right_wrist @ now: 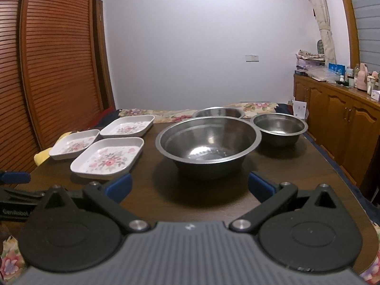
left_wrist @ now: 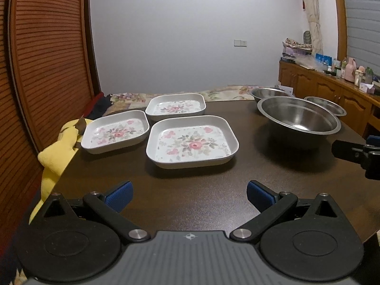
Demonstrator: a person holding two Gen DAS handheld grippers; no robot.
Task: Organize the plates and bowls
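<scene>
Three square floral plates lie apart on the dark wooden table (left_wrist: 190,197): a near one (left_wrist: 192,141), a left one (left_wrist: 116,131) and a far one (left_wrist: 176,106). Three steel bowls stand to the right: a large one (right_wrist: 208,142), a smaller one (right_wrist: 280,126) at its right and one behind (right_wrist: 218,112). My left gripper (left_wrist: 189,196) is open and empty, short of the near plate. My right gripper (right_wrist: 190,187) is open and empty, just short of the large bowl. The right gripper also shows at the right edge of the left wrist view (left_wrist: 356,152).
A yellow cloth (left_wrist: 59,152) hangs at the table's left edge by a louvred wooden door (left_wrist: 47,71). A floral bedspread (right_wrist: 166,112) lies behind the table. A wooden sideboard (right_wrist: 344,118) with bottles stands at the right.
</scene>
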